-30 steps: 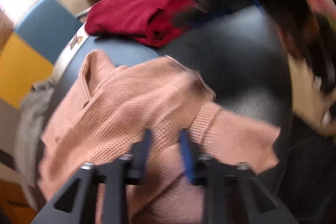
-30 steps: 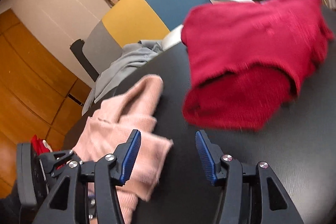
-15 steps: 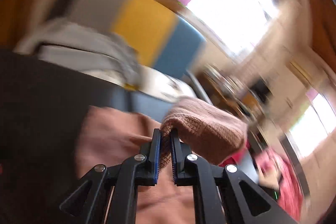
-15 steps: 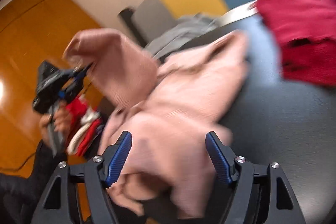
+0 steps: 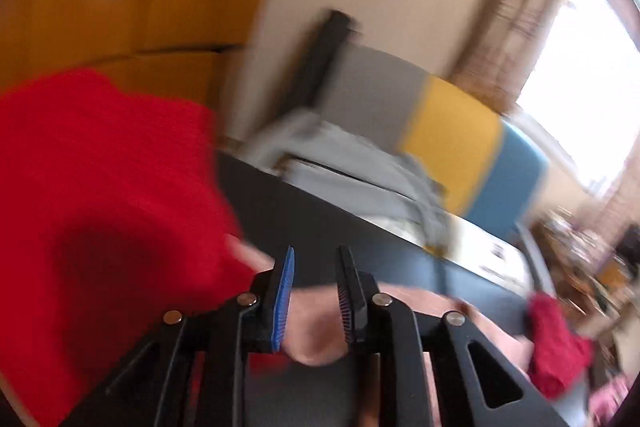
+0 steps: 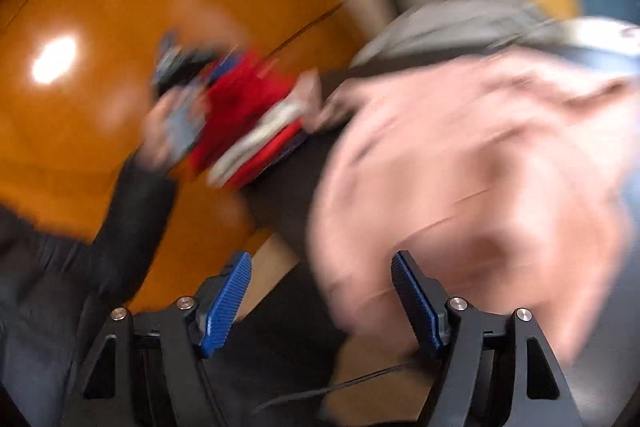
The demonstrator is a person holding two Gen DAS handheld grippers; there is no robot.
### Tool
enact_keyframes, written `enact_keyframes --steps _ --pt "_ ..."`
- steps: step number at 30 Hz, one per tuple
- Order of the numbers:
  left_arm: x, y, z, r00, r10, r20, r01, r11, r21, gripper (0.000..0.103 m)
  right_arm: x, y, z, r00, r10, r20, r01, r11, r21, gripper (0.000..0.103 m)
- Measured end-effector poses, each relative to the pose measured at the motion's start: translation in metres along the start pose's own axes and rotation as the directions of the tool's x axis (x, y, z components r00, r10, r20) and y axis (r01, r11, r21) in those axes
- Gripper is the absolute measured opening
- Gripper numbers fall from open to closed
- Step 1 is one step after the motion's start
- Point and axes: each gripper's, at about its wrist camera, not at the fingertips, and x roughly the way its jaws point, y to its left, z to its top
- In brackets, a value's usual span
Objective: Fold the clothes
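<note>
The pink knit sweater [image 6: 480, 167] lies spread and blurred on the dark table [image 6: 292, 195]. My right gripper [image 6: 322, 267] stands open over the sweater's near left edge, and nothing is between its fingers. In the left wrist view my left gripper [image 5: 316, 287] has its jaws opening. A fold of the pink sweater [image 5: 316, 339] shows low between the fingers, and the pads do not press on it. A bright red garment [image 5: 100, 207] fills the left of that view, close beside the left finger.
A stack of red and white folded clothes [image 6: 256, 135] sits at the table's left edge, with a dark sleeve [image 6: 132, 203] reaching towards it. A grey garment [image 5: 360, 179] hangs at the far edge before grey, yellow and blue panels [image 5: 452, 135]. A dark red garment [image 5: 556, 339] lies far right.
My left gripper, shut on the raised pink sleeve half a second ago, has its jaws apart and has swung left to the red clothes. My right gripper widened and swung left over the sweater.
</note>
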Motion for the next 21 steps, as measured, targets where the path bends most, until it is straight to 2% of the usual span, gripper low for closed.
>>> enact_keyframes --steps 1,2,3,4,6,8,10,12,13,14,15,16,17,18,20,21 --pt "0.007 -0.016 -0.008 0.998 -0.063 -0.03 0.064 0.998 0.027 0.022 -0.013 -0.012 0.005 0.994 -0.086 0.061 0.085 0.996 0.024 0.084" --pt "0.018 -0.036 -0.019 0.991 -0.114 -0.071 0.119 0.991 0.068 0.022 -0.021 -0.022 0.007 0.98 -0.176 0.096 0.172 0.984 0.046 0.09" --pt "0.03 -0.055 -0.03 0.98 -0.162 -0.114 0.174 0.979 0.107 0.022 -0.028 -0.033 0.009 0.956 -0.268 0.121 0.262 0.963 0.068 0.1" --pt "0.041 -0.076 -0.043 0.965 -0.198 -0.17 0.223 0.963 0.15 0.022 -0.027 -0.043 0.009 0.929 -0.351 0.115 0.344 0.936 0.082 0.1" --pt "0.067 -0.114 -0.075 0.926 -0.229 -0.301 0.304 0.924 0.233 0.022 -0.016 -0.058 0.005 0.92 -0.385 0.073 0.378 0.922 0.086 0.1" --pt "0.084 -0.136 -0.102 0.905 -0.203 -0.373 0.32 0.904 0.284 0.022 -0.004 -0.075 0.001 0.912 -0.409 0.028 0.405 0.909 0.095 0.1" --pt "0.105 -0.151 -0.13 0.878 -0.148 -0.455 0.323 0.886 0.334 0.023 0.011 -0.097 -0.002 0.927 -0.374 -0.021 0.373 0.917 0.143 0.1" --pt "0.121 -0.146 -0.143 0.871 -0.062 -0.488 0.262 0.898 0.354 0.022 0.02 -0.106 -0.002 0.944 -0.331 -0.002 0.324 0.924 0.205 0.072" --pt "0.13 -0.139 -0.151 0.859 -0.022 -0.511 0.228 0.91 0.345 0.022 0.022 -0.108 -0.001 0.951 -0.31 0.014 0.298 0.925 0.235 0.034" --pt "0.133 -0.126 -0.158 0.847 0.019 -0.532 0.194 0.919 0.342 0.022 0.018 -0.107 0.003 0.957 -0.286 0.052 0.264 0.929 0.26 0.015" --pt "0.141 -0.116 -0.164 0.833 0.07 -0.549 0.151 0.926 0.346 0.022 0.013 -0.097 0.008 0.965 -0.243 0.103 0.209 0.942 0.261 0.015" --pt "0.142 -0.107 -0.166 0.832 0.076 -0.55 0.135 0.933 0.333 0.022 0.009 -0.078 0.014 0.975 -0.164 0.152 0.128 0.967 0.219 0.015" --pt "0.138 -0.101 -0.164 0.837 0.066 -0.543 0.135 0.937 0.321 0.022 0.01 -0.057 0.018 0.981 -0.106 0.16 0.081 0.985 0.151 0.015" --pt "0.134 -0.094 -0.162 0.843 0.058 -0.535 0.132 0.941 0.31 0.022 0.013 -0.036 0.02 0.986 -0.051 0.156 0.038 0.996 0.085 0.015" --pt "0.132 -0.081 -0.16 0.85 0.105 -0.516 0.074 0.946 0.315 0.022 0.03 0.005 0.018 0.996 0.027 0.087 -0.024 0.999 -0.037 0.015" --pt "0.131 -0.076 -0.16 0.85 0.109 -0.515 0.066 0.948 0.311 0.022 0.04 0.024 0.015 0.997 0.062 0.051 -0.057 0.994 -0.092 0.015"
